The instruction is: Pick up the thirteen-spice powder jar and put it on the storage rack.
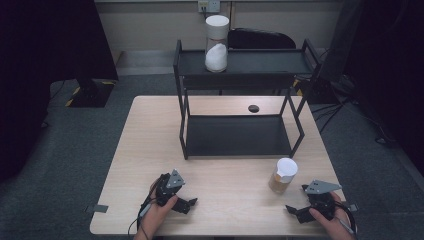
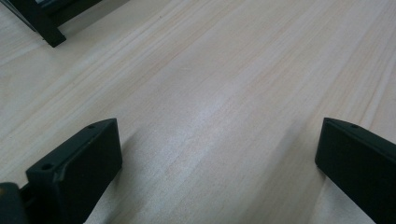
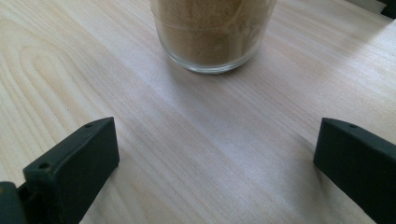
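Note:
A glass jar of brown powder with a white lid (image 1: 283,175) stands on the wooden table (image 1: 150,130), near its front right. My right gripper (image 1: 295,210) rests low on the table just in front of that jar, open, and in the right gripper view the jar's base (image 3: 212,37) stands a short way beyond the empty gap (image 3: 215,149). My left gripper (image 1: 186,204) lies at the front left of the table, open over bare wood (image 2: 219,149). A taller jar of white powder (image 1: 216,44) stands on the top shelf of the black rack (image 1: 240,80).
The black two-shelf rack fills the back middle of the table; its lower shelf (image 1: 237,135) is bare. A rack foot (image 2: 51,35) shows in the left gripper view. A small round black disc (image 1: 253,108) lies on the table behind the rack. Dark chairs and cables stand beyond.

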Motion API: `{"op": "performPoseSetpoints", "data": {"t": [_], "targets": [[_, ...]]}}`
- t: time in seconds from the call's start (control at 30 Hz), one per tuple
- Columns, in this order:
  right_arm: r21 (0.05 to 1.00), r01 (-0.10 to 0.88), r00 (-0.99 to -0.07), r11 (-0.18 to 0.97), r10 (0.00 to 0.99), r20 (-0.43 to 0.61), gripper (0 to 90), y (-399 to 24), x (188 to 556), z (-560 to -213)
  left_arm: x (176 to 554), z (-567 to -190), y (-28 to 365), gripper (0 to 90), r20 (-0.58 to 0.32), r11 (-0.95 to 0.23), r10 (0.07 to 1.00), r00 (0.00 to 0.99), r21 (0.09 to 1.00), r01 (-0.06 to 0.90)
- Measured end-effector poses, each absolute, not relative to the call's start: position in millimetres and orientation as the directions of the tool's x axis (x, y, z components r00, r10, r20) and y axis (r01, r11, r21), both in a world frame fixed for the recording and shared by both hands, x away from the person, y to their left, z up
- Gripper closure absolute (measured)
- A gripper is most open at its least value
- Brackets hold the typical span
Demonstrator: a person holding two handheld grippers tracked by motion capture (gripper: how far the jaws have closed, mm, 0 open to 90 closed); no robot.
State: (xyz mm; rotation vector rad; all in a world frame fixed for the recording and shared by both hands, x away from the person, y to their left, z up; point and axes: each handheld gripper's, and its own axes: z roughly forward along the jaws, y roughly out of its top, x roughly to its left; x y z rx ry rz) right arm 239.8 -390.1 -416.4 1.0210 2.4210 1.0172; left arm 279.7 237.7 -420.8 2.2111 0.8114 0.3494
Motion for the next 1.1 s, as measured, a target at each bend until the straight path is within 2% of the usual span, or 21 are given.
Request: {"op": "performPoseSetpoints", "data": {"t": [0.57, 1.1], "targets": [[0.718, 0.52, -0.676, 0.463, 0.737, 0.015, 1.5, -389.1, 243.9, -412.6, 279.7, -420.8, 237.7, 0.0, 0.0, -0.524, 0.647, 0.763, 0.726, 0.444], [0.77, 0.462, -0.683, 0.44, 0.73, -0.008, 1.1, -373.8, 252.5, -397.7, 279.6, -420.8, 237.6, 0.0, 0.0, -0.524, 0.647, 0.763, 0.726, 0.444]]}}
